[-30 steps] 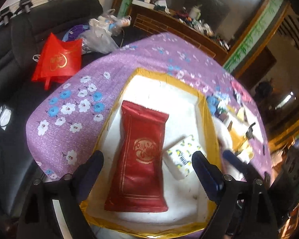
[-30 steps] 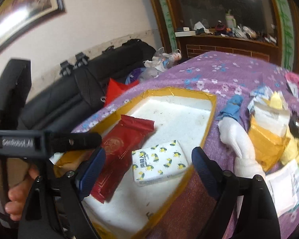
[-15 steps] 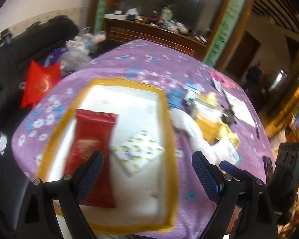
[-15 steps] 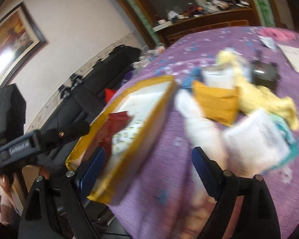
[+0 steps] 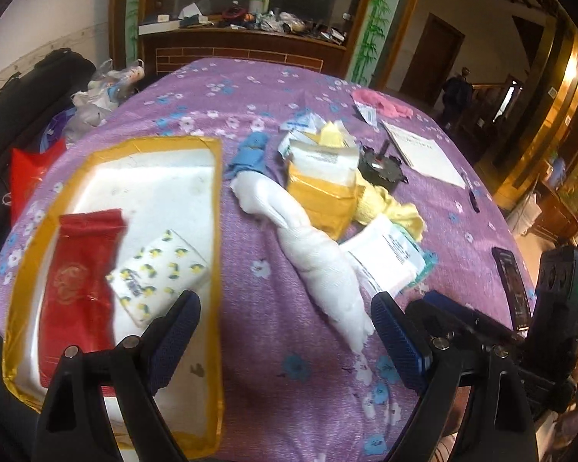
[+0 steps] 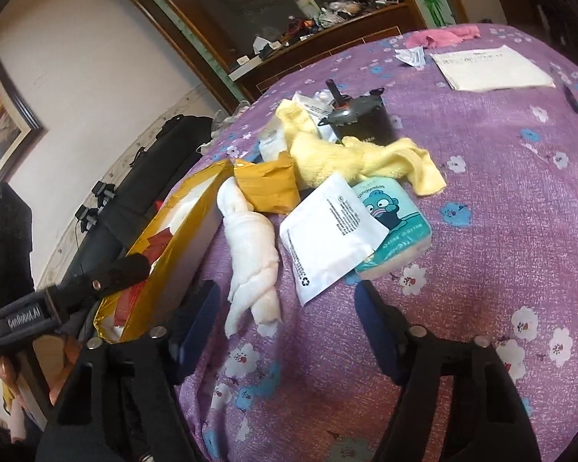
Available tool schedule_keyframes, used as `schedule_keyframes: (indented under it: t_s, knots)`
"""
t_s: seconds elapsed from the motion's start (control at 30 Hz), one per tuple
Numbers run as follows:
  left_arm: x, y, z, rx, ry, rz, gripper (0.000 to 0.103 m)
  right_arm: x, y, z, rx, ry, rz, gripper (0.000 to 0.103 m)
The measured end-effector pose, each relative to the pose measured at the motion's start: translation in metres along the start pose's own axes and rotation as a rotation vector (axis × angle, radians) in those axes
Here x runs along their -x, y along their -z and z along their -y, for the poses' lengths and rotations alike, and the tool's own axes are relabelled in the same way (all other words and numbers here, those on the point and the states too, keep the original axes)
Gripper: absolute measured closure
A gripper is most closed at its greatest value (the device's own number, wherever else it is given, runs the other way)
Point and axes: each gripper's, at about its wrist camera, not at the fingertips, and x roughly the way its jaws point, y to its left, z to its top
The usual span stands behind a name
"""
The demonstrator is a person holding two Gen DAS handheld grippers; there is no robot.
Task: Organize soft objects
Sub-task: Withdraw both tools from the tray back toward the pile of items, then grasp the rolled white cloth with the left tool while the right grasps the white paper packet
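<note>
A round table covered by a purple flowered cloth is seen from both wrist views; on its left part a shallow white tray with a gold taped rim is set, and inside it a red foil packet lies beside a tissue pack printed with lemons, the two touching at one edge. Just outside the tray's right rim a rolled white towel is stretched along the cloth; a blue cloth is found at its far end. Against the towel's right side an orange padded mailer is piled with a white label bag on top; a yellow towel is draped behind it, touching a black lidded cup. A white plastic pouch is laid partly over a teal tissue pack with a cartoon face.

The left gripper is held with its jaws wide apart above the cloth, nothing between them (the towel's near tip lies just ahead of its right finger). The right gripper is seen with jaws apart and closing; only bare cloth is between them, the towel's near end and the pouch's corner lying just beyond the fingertips. Farther off, a pink cloth, a sheet of paper and a pen are left on the table.
</note>
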Motion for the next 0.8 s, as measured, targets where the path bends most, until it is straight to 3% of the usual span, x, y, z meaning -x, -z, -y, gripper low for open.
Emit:
schedule_keyframes:
  t_s: [0.27,0.4,0.63,0.8]
  knots:
    - [-0.015,-0.006,0.01,-0.002,-0.005,-0.022,0.011,-0.01,-0.035,0.012,-0.01,0.078,0.012,0.037]
    - [-0.02,-0.01,0.012,0.012,0.028,-0.038,0.011,-0.03,-0.05,0.02,-0.023,0.135,-0.039,0.038]
    - [-0.026,-0.008,0.017,-0.006,0.029,-0.052,0.011,-0.044,-0.043,0.007,0.045,0.258,-0.057,0.058]
    - [-0.031,-0.01,0.019,-0.001,0.034,-0.059,0.011,-0.039,-0.034,0.005,0.063,0.244,-0.052,0.091]
